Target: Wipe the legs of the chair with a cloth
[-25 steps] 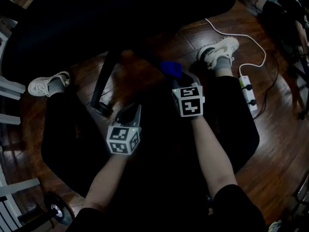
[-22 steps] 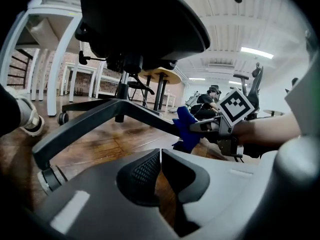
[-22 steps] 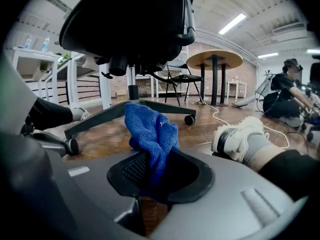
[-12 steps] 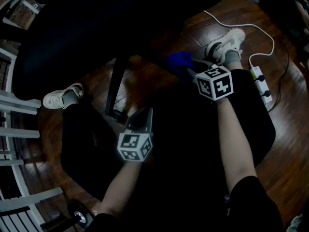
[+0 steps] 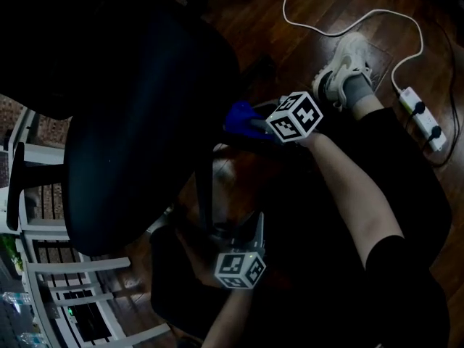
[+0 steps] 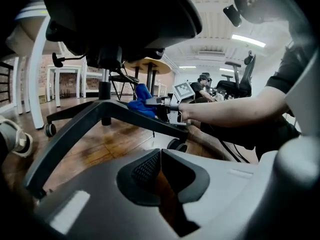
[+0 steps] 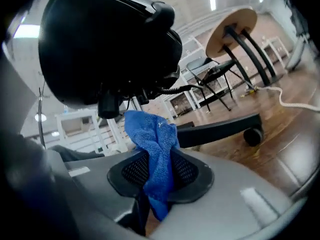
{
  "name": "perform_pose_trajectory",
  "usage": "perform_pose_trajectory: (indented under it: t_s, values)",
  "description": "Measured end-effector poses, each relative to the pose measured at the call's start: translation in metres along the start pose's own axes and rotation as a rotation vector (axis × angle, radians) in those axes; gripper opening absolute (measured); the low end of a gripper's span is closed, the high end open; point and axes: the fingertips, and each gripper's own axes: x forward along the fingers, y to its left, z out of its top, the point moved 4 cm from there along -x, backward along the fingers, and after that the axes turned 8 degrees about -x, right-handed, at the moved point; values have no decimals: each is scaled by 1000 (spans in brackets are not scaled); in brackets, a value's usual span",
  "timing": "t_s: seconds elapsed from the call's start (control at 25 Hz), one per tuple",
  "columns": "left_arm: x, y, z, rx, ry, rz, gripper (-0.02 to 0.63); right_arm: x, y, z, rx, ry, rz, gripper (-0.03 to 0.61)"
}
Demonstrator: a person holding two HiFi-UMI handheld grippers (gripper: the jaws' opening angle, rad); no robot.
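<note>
Since a second ago, the right tool [image 5: 255, 125] has swung across the wooden floor [image 5: 341, 6] with the blue cloth [image 5: 238, 118], and it now reaches in under the seat of the black office chair [image 5: 145, 122]. The left tool [image 5: 238, 232] has shifted only a little and sits lower in the head view, near the person's body.

The right tool is clenched on the blue cloth: its own view shows the cloth pinched between the dark mesh pads [image 7: 135, 170], bunched above them with a short tail hanging below. From the left tool's view, the cloth sits right at one dark chair leg [image 6: 135, 116] beside the central column; whether it presses on that leg cannot be told. The left tool is clenched with nothing between its pads.

Black-and-white square markers cover each tool's cube; they carry no readable words.

A white shoe [image 5: 344, 67], a white cable [image 5: 319, 27] and a white power strip [image 5: 420, 118] lie on the floor at upper right.
</note>
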Motion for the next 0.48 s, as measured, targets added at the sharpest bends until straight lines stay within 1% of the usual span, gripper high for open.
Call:
perform_pose_trajectory:
  t_s: [0.08,0.12,0.16,0.24,0.28,0.4,0.48]
  values:
    - [-1,5,0,-16,5,21,14,15,-2,0,98,-3,94,110]
    - [-3,8,-1,-19,8,30,14,20,-1,-3,123,29,137,110]
    - [-4,12,-2,-21,11,38,14,25,1,-9,126,82,170,110]
    - [-7,17,-5,-25,14,46,14,30,5,-22,94,188,215,110]
    - [-7,18,-6,-27,15,47,14,29,6,-26,91,215,238,110]
    - [-4,17,-11,-21,20,44,14,16,10,-32,145,240,310,110]
    - [-1,15,-12,-15,17,34,14,6,13,-37,169,258,329,109]
